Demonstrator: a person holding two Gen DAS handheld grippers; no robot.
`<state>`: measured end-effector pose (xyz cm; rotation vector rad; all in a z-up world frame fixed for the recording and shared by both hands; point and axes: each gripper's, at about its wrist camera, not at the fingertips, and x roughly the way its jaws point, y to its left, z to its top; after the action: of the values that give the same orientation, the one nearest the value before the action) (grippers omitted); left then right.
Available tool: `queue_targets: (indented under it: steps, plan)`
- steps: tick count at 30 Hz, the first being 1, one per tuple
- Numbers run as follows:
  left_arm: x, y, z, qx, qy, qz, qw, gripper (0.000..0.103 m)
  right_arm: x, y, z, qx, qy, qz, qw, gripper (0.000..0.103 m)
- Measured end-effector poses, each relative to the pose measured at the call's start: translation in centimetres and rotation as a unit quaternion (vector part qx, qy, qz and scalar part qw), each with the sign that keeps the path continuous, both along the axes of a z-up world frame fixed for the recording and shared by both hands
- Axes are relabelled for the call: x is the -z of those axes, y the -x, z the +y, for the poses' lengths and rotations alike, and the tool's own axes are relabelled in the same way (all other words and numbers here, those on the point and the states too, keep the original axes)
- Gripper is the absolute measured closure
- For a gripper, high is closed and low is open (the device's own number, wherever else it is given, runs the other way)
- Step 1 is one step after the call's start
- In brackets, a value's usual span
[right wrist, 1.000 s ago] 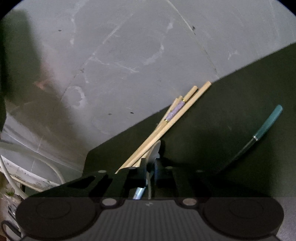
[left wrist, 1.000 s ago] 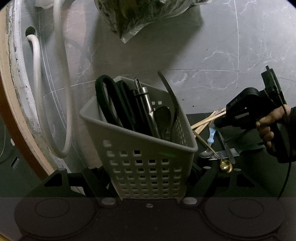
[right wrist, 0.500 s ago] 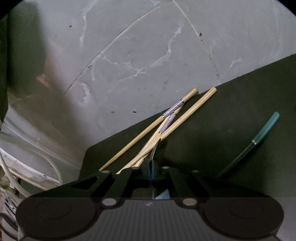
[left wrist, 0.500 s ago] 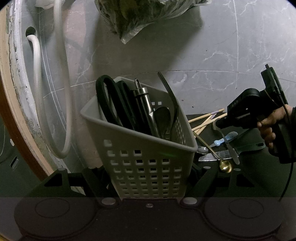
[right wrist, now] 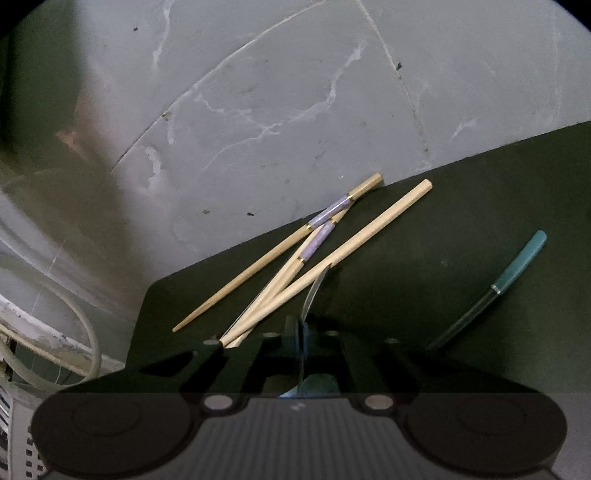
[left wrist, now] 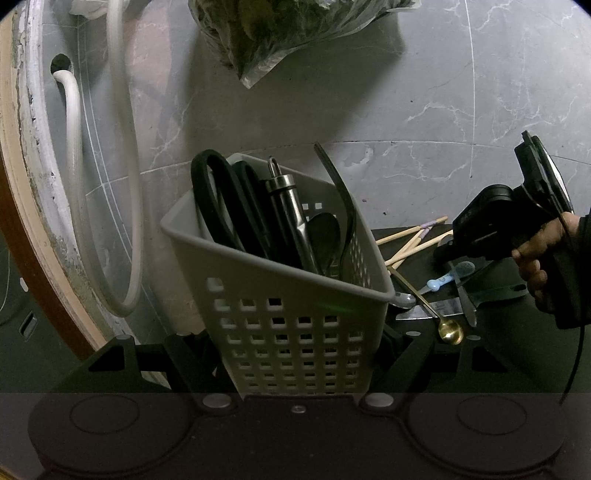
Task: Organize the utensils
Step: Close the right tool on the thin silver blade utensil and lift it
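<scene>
My left gripper (left wrist: 295,343) is shut on a grey perforated basket (left wrist: 295,325), one finger on each side wall. Black scissors (left wrist: 218,206), a steel-handled tool, a spoon and a dark fork stand in the basket. To its right, a person's hand holds my right gripper (left wrist: 452,254) over a black mat (right wrist: 443,221). Its jaws are closing on a thin metal utensil (right wrist: 314,291), which hangs below them (left wrist: 463,299) in the left wrist view. Wooden chopsticks (right wrist: 332,243) lie spread just ahead.
On the mat lie a gold spoon (left wrist: 448,328), a blue-handled spoon (left wrist: 443,280), a knife blade (left wrist: 439,308) and a teal-tipped stick (right wrist: 495,291). A bag of greens (left wrist: 288,29) sits on the marble behind. A white hose (left wrist: 125,184) runs down the left.
My right gripper has risen and drawn back to the right with the thin utensil. The chopsticks have fanned apart and the blue-handled spoon now shows. The basket has stayed put.
</scene>
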<state>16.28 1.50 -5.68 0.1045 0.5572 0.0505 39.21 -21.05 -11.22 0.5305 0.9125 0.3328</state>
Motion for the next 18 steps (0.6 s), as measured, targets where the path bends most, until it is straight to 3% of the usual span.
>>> queue_targets:
  steps: [6, 18]
  plan:
    - [0.0, 0.0, 0.1, 0.005, -0.001, -0.003, 1.0000, 0.024, -0.2, 1.3, -1.5, 0.037, -0.042, 0.002, 0.998, 0.102]
    - [0.2, -0.3, 0.7, 0.037, 0.001, -0.009, 0.9993, 0.025, -6.4, 6.8, -3.4, 0.091, -0.056, -0.100, 0.989, 0.102]
